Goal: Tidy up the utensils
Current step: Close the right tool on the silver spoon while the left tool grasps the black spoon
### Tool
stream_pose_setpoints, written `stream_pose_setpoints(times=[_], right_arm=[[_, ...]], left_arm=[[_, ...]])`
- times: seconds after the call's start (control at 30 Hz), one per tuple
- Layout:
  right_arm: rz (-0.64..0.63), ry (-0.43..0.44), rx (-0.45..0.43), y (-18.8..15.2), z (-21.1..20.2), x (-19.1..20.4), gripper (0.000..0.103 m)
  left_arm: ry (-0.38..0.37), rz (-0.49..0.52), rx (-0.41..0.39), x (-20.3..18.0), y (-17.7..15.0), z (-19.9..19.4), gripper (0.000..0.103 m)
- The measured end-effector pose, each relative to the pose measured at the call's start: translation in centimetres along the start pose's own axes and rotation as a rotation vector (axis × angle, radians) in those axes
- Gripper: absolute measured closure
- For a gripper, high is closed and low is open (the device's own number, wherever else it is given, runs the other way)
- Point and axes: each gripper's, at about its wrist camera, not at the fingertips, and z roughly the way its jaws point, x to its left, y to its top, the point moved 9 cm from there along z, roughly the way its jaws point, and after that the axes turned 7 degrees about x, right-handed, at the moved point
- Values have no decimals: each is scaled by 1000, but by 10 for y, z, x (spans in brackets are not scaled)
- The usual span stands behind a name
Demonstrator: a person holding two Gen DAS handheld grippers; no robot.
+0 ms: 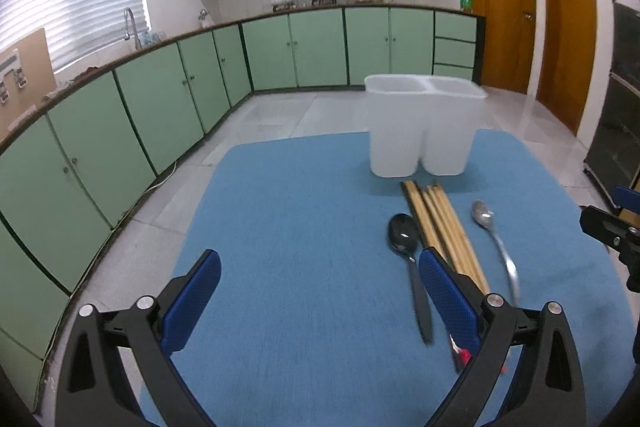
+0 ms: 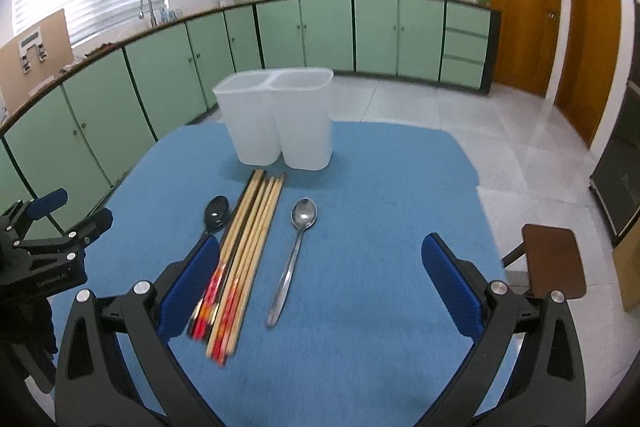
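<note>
Only one piece of lettering is seen: a small white imprint on the black body of the left gripper (image 2: 70, 215), as caught in the right wrist view. It is too small and blurred to be read with certainty. No other label, brand or number can be made out.

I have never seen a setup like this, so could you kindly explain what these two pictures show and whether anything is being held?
No robot here: a person holds a two-finger gripper in each hand, each carrying a fisheye camera looking along its blue fingers. One picture is from the left gripper, the other from the right gripper. Both are open and hold nothing. On the blue mat lie a black spoon, a bundle of chopsticks and a silver spoon, in front of a white two-compartment holder.
</note>
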Motion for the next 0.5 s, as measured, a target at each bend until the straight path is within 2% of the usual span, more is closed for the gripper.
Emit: stream_pose_setpoints(times=[0.2, 0.27, 0.4, 0.5], right_arm=[[15, 15, 115, 6, 66, -3, 12], [17, 19, 154, 4, 85, -2, 20], [30, 21, 204, 6, 112, -2, 23], [39, 28, 232, 4, 125, 0, 31]], left_arm=[[-7, -15, 56, 0, 5, 45, 9], [-11, -21, 75, -1, 5, 57, 10], [-39, -35, 113, -5, 5, 76, 13], [-52, -30, 129, -9, 6, 87, 13]])
